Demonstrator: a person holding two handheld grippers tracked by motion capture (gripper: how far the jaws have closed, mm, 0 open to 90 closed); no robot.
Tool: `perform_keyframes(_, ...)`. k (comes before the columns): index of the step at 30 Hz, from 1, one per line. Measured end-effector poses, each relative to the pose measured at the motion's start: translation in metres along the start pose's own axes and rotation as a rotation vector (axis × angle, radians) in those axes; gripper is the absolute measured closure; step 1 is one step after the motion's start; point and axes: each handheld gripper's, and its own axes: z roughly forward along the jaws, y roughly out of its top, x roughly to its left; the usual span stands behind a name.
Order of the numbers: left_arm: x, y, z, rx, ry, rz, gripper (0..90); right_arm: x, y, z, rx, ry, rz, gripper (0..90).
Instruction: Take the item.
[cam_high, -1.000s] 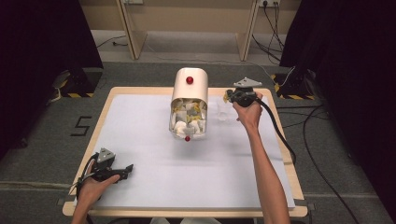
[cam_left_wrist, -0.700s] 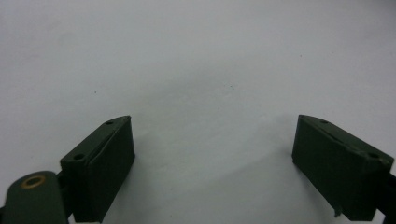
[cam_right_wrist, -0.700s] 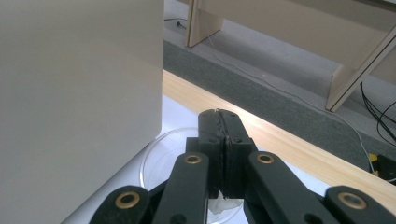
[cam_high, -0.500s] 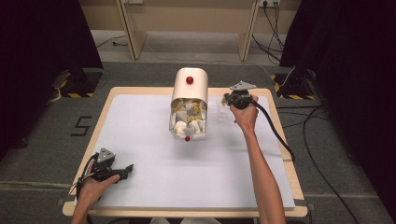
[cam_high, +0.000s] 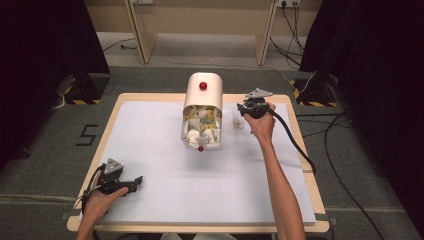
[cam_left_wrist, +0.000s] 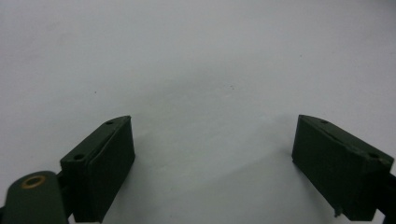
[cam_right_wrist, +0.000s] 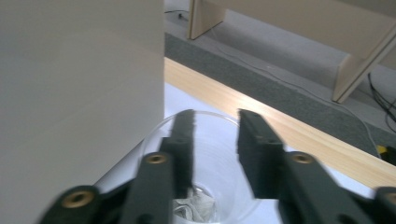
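Left tongs (cam_high: 131, 183): rested at the near left corner of the bench (cam_high: 150, 135), jaws spread wide over bare white surface in the left gripper view, nothing held.
Dispenser (cam_high: 202, 111): a cream box with a red knob, stood mid-bench near the far edge; its clear front is seen packed with white and yellow pieces, so plenty appears left inside.
Clear cup (cam_right_wrist: 205, 163): set just beside the dispenser's right wall; a little crumpled white material lies at its bottom (what it is cannot be told).
Right tongs (cam_right_wrist: 215, 140): held down into the cup's mouth, jaws narrowly parted, nothing seen pinched.
Progress: judged early; the cup is barely filled, and most of the transfer is left.
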Motion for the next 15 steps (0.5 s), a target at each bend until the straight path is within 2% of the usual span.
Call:
perform_keyframes(1,0.000,0.000,0.000,0.000,0.000,0.000,11.9,0.000,0.000,0.000,0.000,0.000,0.000,61.3)
perform_keyframes(2,0.000,0.000,0.000,0.000,0.000,0.000,11.9,-0.001,0.000,-0.001,-0.004,-0.010,-0.001,58.7)
perform_keyframes(3,0.000,0.000,0.000,0.000,0.000,0.000,11.9,-0.002,-0.001,-0.005,-0.011,-0.015,0.013,52.2)
perform_keyframes(4,0.000,0.000,0.000,0.000,0.000,0.000,11.9,-0.002,-0.001,-0.005,-0.011,-0.015,0.013,52.2)
perform_keyframes(5,0.000,0.000,0.000,0.000,0.001,0.000,11.9,-0.003,-0.002,-0.007,-0.009,-0.020,0.030,44.8)
perform_keyframes(10,0.000,0.000,0.000,0.000,0.001,0.000,11.9,-0.005,-0.005,-0.013,-0.016,-0.023,0.066,36.0)
perform_keyframes(15,0.000,0.000,0.000,0.000,0.000,0.000,11.9,-0.004,-0.010,-0.024,-0.032,-0.008,0.068,31.3)
